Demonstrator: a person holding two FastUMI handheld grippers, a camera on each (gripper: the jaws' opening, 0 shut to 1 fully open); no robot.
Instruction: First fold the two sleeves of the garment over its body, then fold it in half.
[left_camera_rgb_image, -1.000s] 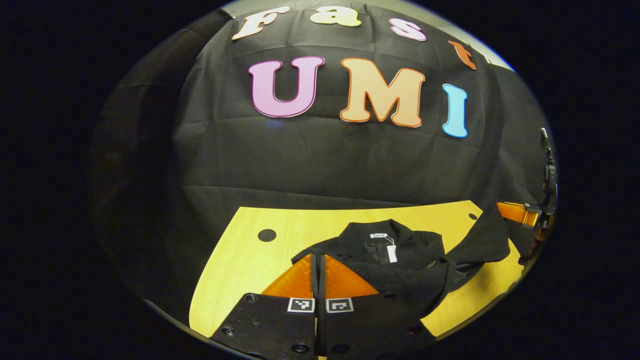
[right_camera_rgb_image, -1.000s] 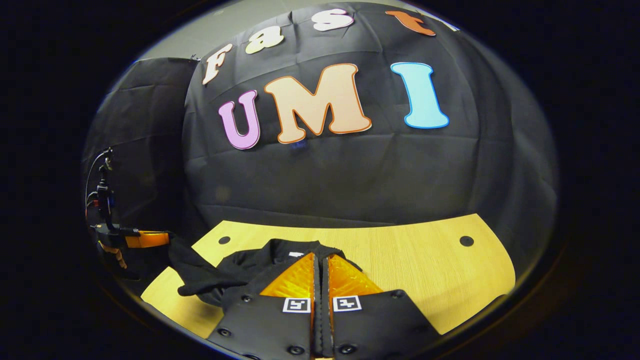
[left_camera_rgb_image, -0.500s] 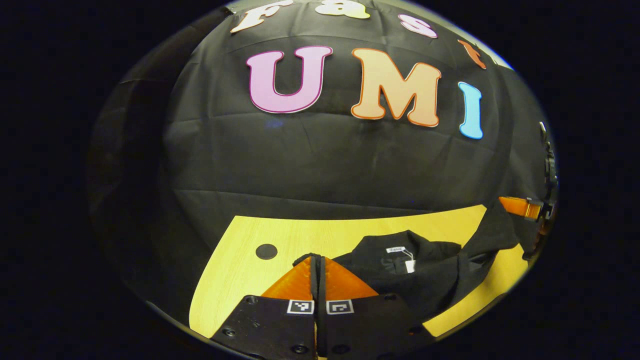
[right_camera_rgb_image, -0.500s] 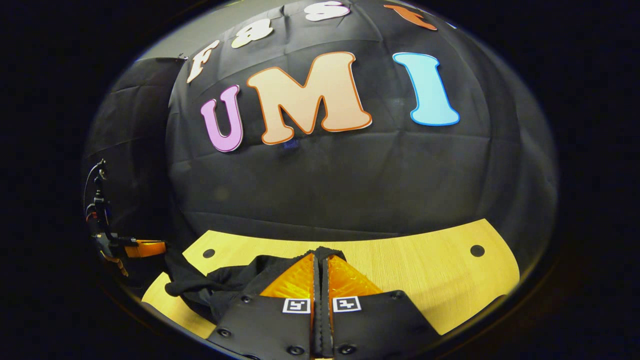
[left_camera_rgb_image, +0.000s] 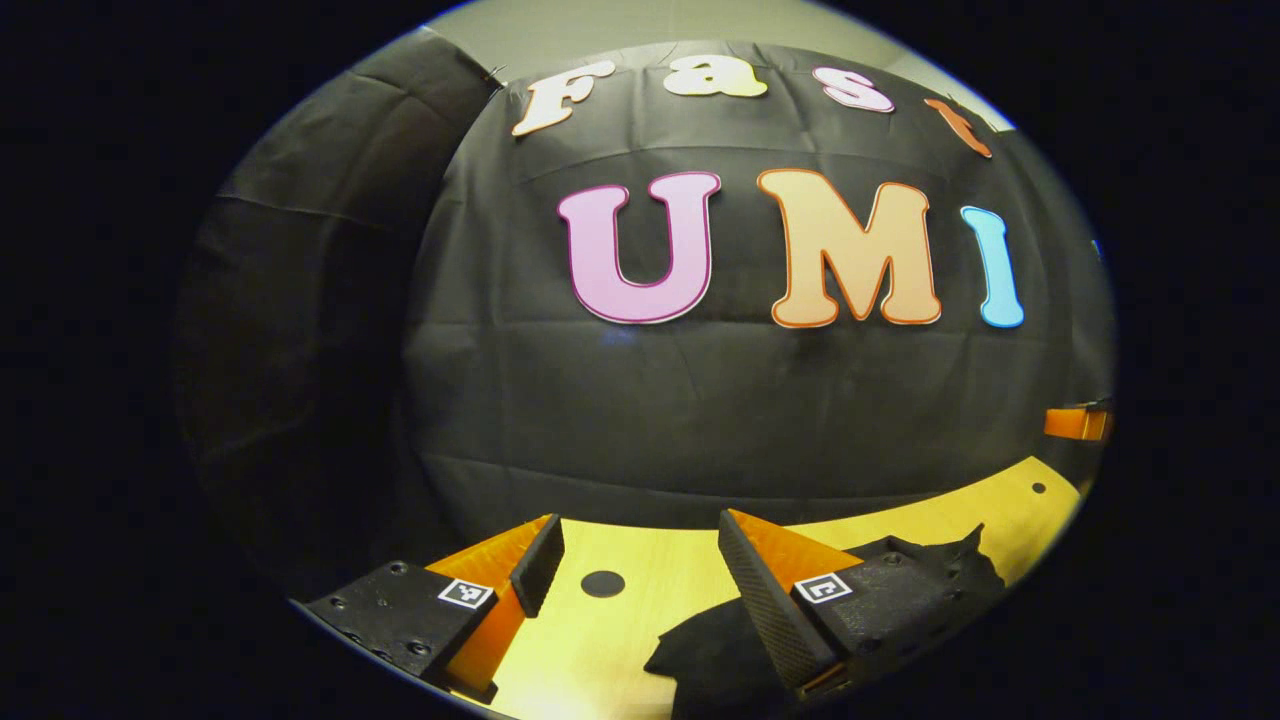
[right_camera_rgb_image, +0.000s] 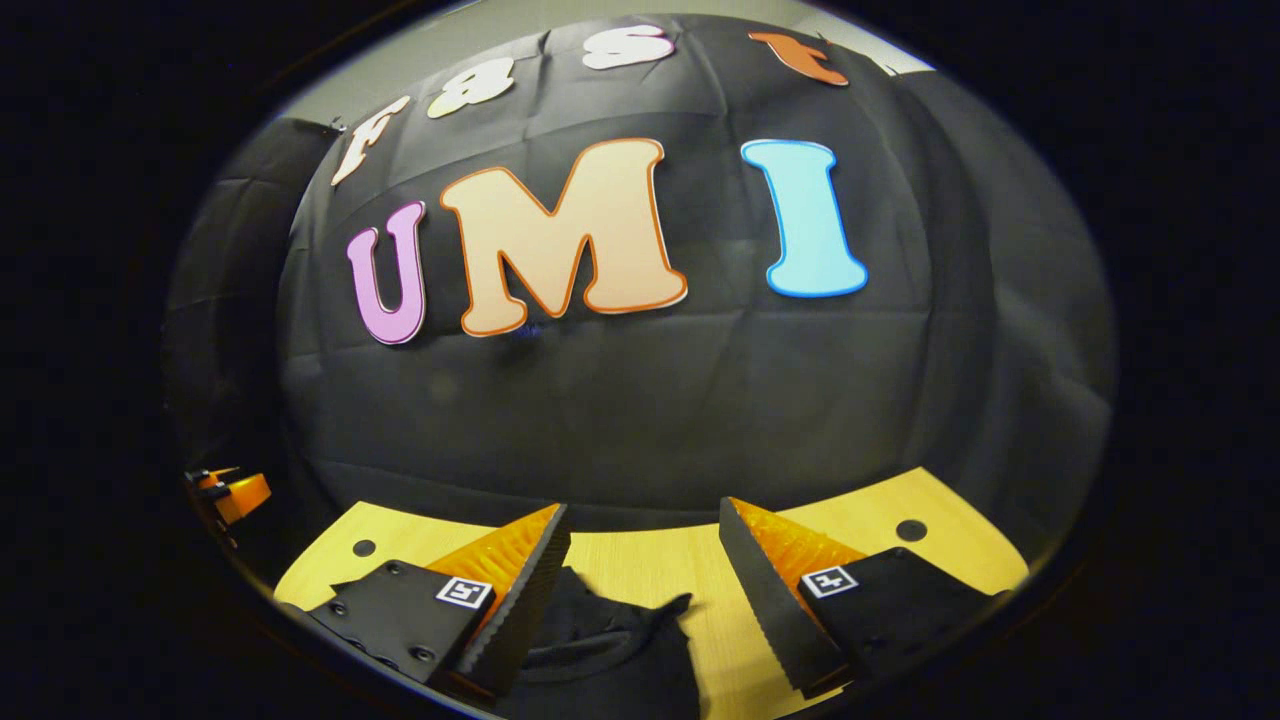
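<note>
Left gripper (left_camera_rgb_image: 640, 560): jaws spread wide, nothing betw. the fingers, hanging over the pale yellow wooden table (left_camera_rgb_image: 640, 640). Bare tabletop and a round dark hole (left_camera_rgb_image: 603, 584) show in the gap. Black fabric garment (left_camera_rgb_image: 720, 655) lies on the table low and to the right of that gap, partly behind the gripper's right-hand finger; a bit more of it pokes out past the finger body w/ a pointed edge toward the table's far side. No finger touches it as far as can be told. At the far right edge of the left gripper view, a small piece of the other gripper shows, well apart.

Right gripper (right_camera_rgb_image: 645, 560): jaws also wide apart, gripping nothing. In the right gripper view the garment (right_camera_rgb_image: 610, 640) sits on the table (right_camera_rgb_image: 880, 545) below the gap, toward its left-hand finger, part hidden behind that finger; ragged edge reaches toward the middle of the gap. Whether cloth touches that finger: can't tell. Two more dark holes in the tabletop, one left, one right. Piece of the left gripper visible at the far left edge.

Garment looks bunched and dark; sleeves and body can't be told apart.
</note>
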